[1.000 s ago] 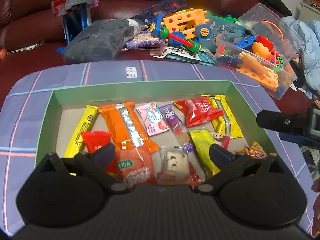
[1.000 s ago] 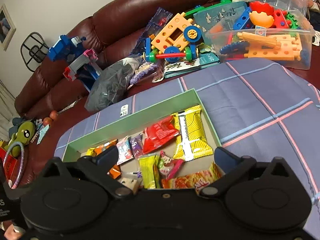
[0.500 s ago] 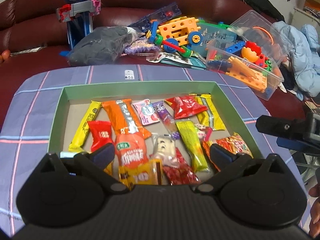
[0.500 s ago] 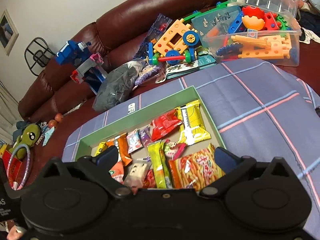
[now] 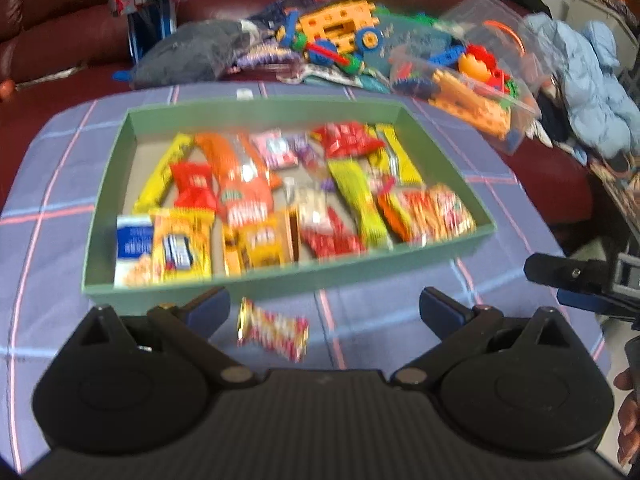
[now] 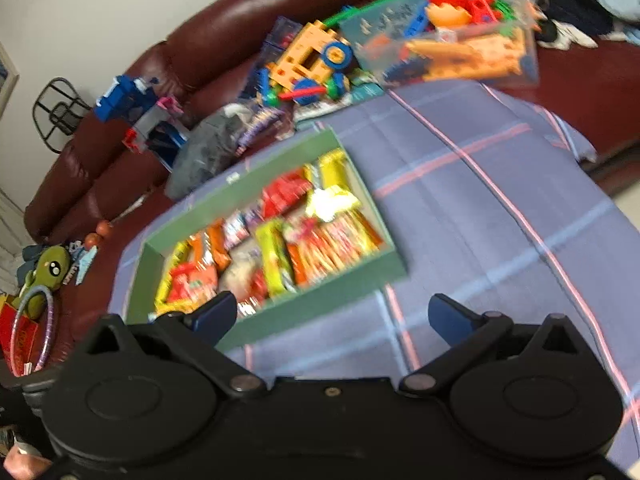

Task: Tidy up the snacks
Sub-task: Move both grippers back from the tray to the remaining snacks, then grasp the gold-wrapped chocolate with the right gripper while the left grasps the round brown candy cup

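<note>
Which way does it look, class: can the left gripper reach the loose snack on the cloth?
Probably yes. The left gripper is open, and the snack lies between its fingers outside the box, nothing covering it.

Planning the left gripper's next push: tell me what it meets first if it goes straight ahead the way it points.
Probably the loose snack packet on the cloth between the open left gripper fingers, then the green box near wall; depth is unclear.

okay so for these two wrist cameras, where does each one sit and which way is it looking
Left wrist: on the open left gripper, looking over a loose snack at the green box; right gripper at right.
Right wrist: on the open right gripper, facing box and sofa.
Shared: box, plaid cloth, toys.
</note>
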Available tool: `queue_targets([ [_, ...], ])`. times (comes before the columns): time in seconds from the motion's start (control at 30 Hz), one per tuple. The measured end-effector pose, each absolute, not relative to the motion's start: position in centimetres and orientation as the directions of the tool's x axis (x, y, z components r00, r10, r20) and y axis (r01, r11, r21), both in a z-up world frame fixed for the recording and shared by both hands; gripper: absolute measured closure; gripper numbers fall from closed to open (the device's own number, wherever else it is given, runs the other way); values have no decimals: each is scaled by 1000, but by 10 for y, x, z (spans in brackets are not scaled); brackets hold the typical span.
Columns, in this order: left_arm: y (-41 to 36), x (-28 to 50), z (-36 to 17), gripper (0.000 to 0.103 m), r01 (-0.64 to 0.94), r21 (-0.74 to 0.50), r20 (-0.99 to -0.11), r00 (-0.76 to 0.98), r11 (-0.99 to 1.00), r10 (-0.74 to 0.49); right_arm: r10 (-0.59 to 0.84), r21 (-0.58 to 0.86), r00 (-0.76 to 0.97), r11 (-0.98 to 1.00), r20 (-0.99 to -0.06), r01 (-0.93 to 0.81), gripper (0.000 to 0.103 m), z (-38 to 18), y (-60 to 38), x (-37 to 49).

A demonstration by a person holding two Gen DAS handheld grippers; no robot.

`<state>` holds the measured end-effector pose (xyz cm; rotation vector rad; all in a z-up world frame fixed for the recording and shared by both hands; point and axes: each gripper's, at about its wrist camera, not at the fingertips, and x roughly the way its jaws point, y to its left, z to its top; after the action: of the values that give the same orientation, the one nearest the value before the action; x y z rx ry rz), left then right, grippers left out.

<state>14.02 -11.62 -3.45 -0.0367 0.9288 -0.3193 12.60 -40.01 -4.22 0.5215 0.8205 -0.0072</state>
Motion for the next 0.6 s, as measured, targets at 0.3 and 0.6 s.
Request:
queue_targets([
  [0.3,-90,96,-71,0,257,-162,-850,454,953,-267,217,436,596,864,-773,252,0,-91,-406,98],
  [0.6,-58,73,-82,0,190,-206,-867,419,960,-269,257,371,542,922,-800,111,20,-106,-380,116],
])
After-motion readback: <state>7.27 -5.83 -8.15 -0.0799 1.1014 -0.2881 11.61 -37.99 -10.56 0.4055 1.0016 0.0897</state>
